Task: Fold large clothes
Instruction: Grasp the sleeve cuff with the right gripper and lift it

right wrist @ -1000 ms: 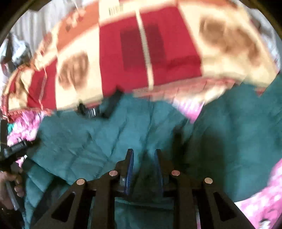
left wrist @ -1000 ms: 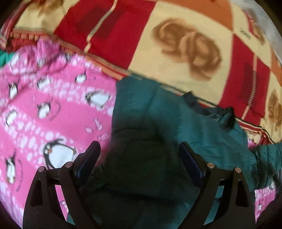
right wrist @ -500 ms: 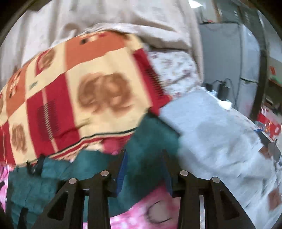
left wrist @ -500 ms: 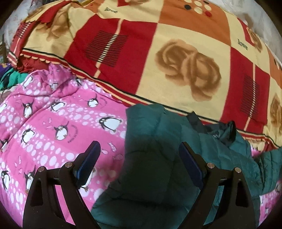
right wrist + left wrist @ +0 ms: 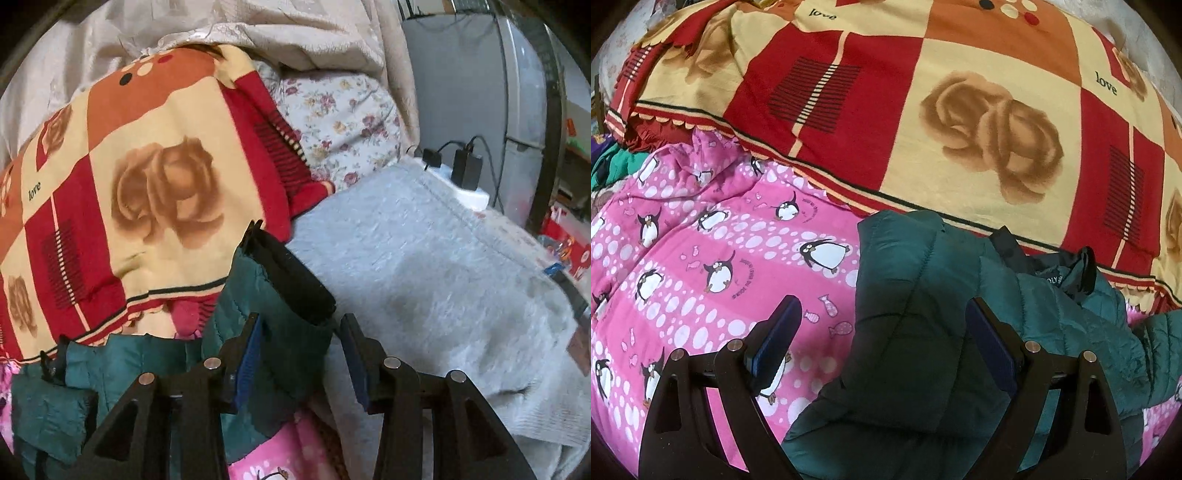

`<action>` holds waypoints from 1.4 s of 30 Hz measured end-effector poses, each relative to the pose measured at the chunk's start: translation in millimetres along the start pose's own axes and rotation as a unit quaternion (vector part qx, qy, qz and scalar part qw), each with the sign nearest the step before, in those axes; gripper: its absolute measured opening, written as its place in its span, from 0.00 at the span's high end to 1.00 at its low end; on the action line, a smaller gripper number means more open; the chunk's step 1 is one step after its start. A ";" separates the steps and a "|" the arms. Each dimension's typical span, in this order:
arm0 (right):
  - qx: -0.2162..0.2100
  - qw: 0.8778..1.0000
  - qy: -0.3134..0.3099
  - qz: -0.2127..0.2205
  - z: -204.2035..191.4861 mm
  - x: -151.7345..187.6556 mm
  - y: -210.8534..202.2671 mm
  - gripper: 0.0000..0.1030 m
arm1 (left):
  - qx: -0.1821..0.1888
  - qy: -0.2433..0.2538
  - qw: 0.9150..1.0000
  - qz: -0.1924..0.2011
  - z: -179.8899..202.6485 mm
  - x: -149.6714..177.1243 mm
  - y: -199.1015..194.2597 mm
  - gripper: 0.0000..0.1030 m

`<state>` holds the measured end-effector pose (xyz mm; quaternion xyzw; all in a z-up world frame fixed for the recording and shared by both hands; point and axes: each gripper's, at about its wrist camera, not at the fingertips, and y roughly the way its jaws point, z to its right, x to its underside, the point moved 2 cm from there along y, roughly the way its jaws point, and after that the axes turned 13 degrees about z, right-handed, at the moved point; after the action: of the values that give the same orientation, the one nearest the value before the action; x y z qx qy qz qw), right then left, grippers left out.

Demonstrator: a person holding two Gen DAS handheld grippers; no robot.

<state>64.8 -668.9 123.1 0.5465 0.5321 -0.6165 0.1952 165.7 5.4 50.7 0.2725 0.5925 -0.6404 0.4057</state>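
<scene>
The teal quilted jacket lies crumpled on the pink penguin bedspread, its collar at 2 o'clock against the red and cream rose blanket. The left tool hangs wide above it, gripping nothing. The right tool, jaws parted, straddles the jacket's black-cuffed sleeve beside grey cloth

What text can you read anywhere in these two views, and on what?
"love": on the rose-patterned blanket, printed at least twice.
Curved print beside the penguins on the pink penguin quilt: too small to read.
Neck label of the green puffer jacket: partly hidden, unreadable.
Red packaging: blurred.
</scene>
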 end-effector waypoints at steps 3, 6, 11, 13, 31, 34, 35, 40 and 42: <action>-0.015 1.000 -0.022 -0.002 -11.3 -0.7 -4.8 0.73 | 0.001 -0.008 1.000 -0.003 -4.6 -2.4 -3.5 0.12; -0.017 0.998 -0.052 0.004 -28.0 -5.2 -18.2 0.88 | -0.006 -0.005 1.000 0.004 -11.5 -7.0 -13.1 0.12; -0.065 0.995 -0.063 0.033 -70.9 -12.8 -65.9 0.89 | -0.025 0.012 1.000 0.003 -28.9 -12.3 -23.6 0.12; -0.092 0.993 -0.064 0.041 -93.6 -13.0 -88.1 0.89 | -0.035 0.019 0.999 0.002 -40.4 -14.0 -28.9 0.12; -0.247 0.967 -0.055 0.020 -310.4 45.8 -176.5 0.89 | -0.020 -0.021 1.000 0.010 -92.5 -22.1 -55.3 0.12; -0.258 0.964 -0.058 0.015 -327.8 54.3 -179.4 0.89 | -0.015 0.023 0.999 0.038 -95.9 -38.1 -79.9 0.12; -0.263 0.963 -0.057 0.014 -333.8 57.9 -179.5 0.89 | -0.030 0.030 0.998 0.043 -103.3 -40.5 -84.5 0.12; -0.290 0.955 -0.056 -0.002 -372.6 82.9 -170.2 0.89 | -0.081 -0.004 0.995 0.050 -153.5 -23.8 -93.2 0.12; -0.299 0.953 -0.057 -0.010 -390.1 92.8 -166.7 0.89 | -0.092 -0.006 0.994 0.054 -164.8 -11.4 -91.4 0.12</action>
<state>79.2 -238.4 179.0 0.4218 0.6851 -0.4615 0.3739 73.0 166.3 84.7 0.2621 0.6311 -0.5614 0.4667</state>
